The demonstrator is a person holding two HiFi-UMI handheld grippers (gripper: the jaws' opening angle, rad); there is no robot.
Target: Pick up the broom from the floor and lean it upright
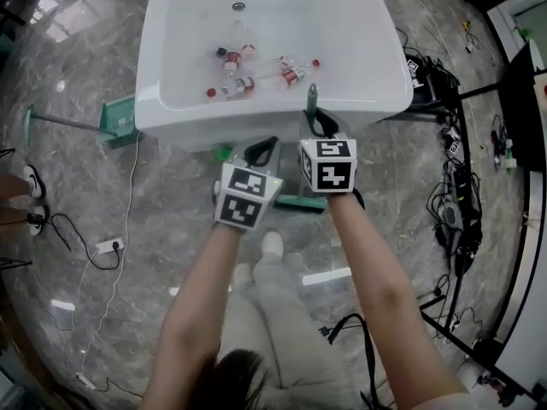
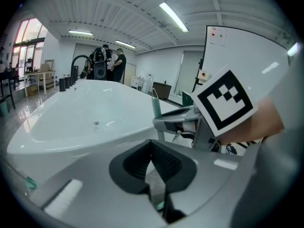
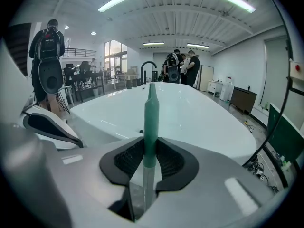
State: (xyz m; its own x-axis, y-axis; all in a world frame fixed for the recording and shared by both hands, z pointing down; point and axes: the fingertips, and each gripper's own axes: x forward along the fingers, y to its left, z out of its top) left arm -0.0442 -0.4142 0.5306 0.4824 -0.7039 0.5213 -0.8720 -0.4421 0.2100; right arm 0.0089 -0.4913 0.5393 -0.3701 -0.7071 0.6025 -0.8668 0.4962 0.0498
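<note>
White bathtub [image 1: 171, 109] at 12 o'clock holds about four red-capped bottles [image 1: 235, 85]. One broom [image 3: 151, 108] by its 6 o'clock rim — my right claw [image 3: 151, 148] clamps its handle; left claw [image 2: 153, 148] closed, empty.

Left hand-held gripper [image 1: 261, 152] closed, right hand-held gripper [image 1: 320, 125] clamped, adjacent

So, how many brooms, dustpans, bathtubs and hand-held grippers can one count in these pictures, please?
Broom: 1
Dustpan: 1
Bathtub: 1
Hand-held grippers: 2 (left hand-held gripper, right hand-held gripper)
Total: 5
</note>
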